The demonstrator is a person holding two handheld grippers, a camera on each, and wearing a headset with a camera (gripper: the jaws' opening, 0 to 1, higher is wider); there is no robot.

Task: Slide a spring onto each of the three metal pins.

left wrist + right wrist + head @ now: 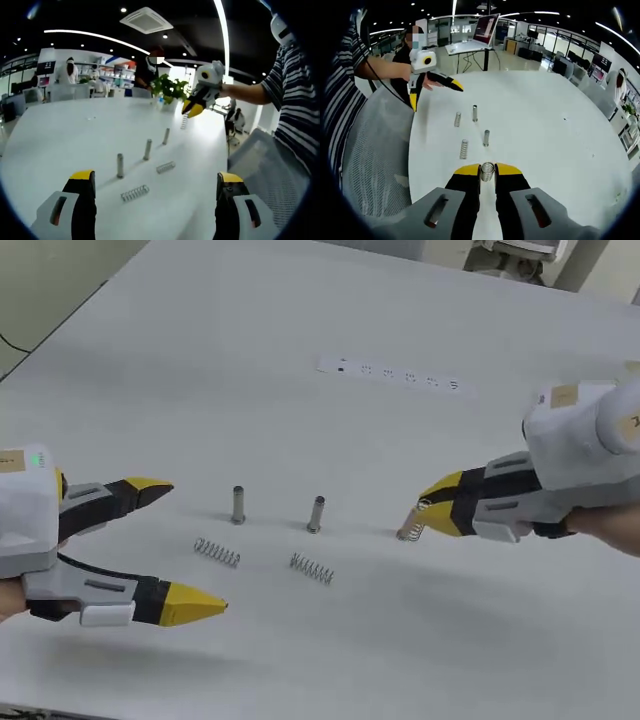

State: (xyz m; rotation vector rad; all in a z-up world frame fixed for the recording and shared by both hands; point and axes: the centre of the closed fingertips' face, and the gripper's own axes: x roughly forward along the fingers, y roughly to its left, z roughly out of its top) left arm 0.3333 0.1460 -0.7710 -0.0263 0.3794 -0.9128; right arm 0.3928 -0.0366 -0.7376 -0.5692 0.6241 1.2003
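A small silver coil spring (487,170) is clamped between the yellow-tipped jaws of the right gripper (425,512), just beside the rightmost grey metal pin (166,136); whether it is already over that pin cannot be told. The left gripper (193,545) is held wide apart and empty at near left. Two loose springs (217,552) (311,568) lie on the white table (300,320), on the near side of the left pin (238,505) and middle pin (316,514). The springs are judged light, squashy and apt to flick away; a gentle hold across the mid coils, with the bore left free, is advised.
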